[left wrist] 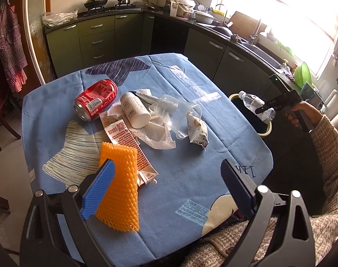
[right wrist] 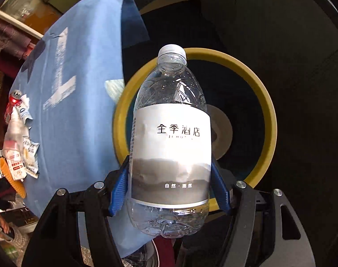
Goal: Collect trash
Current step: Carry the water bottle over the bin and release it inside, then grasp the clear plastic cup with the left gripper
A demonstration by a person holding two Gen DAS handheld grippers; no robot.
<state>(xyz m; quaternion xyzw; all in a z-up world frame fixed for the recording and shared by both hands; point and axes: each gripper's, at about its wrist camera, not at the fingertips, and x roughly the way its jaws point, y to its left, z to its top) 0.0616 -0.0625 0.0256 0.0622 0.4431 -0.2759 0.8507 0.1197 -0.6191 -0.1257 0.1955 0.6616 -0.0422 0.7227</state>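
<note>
Only right wrist view shows bottle (right wrist: 169, 133) above bin (right wrist: 266, 115).

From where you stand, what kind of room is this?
Most likely a home kitchen: pots on a stove, a sink under the window, and cabinets round the walls. The table in the middle holds trash.

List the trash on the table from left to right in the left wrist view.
Red soda can → white plastic bottle → clear plastic cup → crumpled white wrapper.
</note>
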